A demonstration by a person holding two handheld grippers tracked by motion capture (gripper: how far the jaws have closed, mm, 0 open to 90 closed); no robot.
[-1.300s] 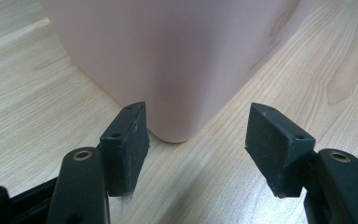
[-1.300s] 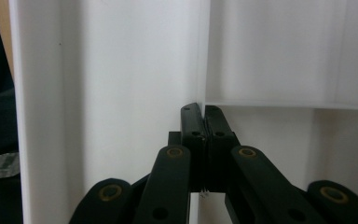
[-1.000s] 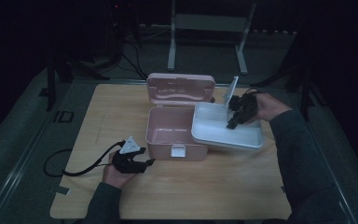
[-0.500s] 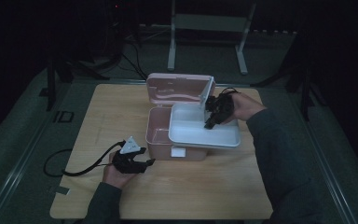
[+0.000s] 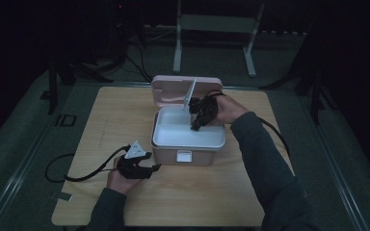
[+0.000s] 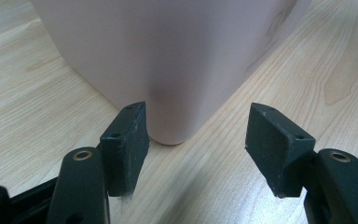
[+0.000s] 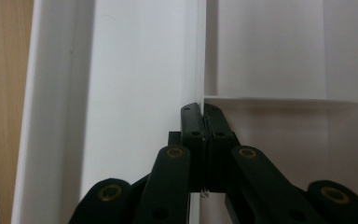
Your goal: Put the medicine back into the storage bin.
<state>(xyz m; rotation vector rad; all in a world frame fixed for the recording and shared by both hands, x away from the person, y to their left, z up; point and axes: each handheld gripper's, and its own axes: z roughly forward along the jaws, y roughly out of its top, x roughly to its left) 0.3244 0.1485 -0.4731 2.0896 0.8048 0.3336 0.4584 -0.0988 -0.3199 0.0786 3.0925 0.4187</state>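
We see a pink storage box (image 5: 188, 156) standing near the middle of the wooden surface (image 5: 279, 192), its hinged lid (image 5: 173, 89) tipped up and back at the far side. A white inner tray (image 5: 173, 139) sits over the top of the box, its rim about level with the box's rim.

Our right gripper (image 5: 196, 124) reaches in from the far right and is clenched on a thin upright divider wall (image 7: 200, 56) of the tray. In the right gripper view its two black jaws are pressed tight together with that white wall pinched between them, and a crosswise partition (image 7: 284, 99) meets the wall just beyond the fingertips.

Our left gripper (image 5: 155, 167) rests low on the surface just beside the box's near left corner (image 6: 170, 135), with its cable (image 5: 72, 175) trailing off to the left. In the left gripper view its jaws stand wide apart and released, the rounded pink corner lying just ahead of them.
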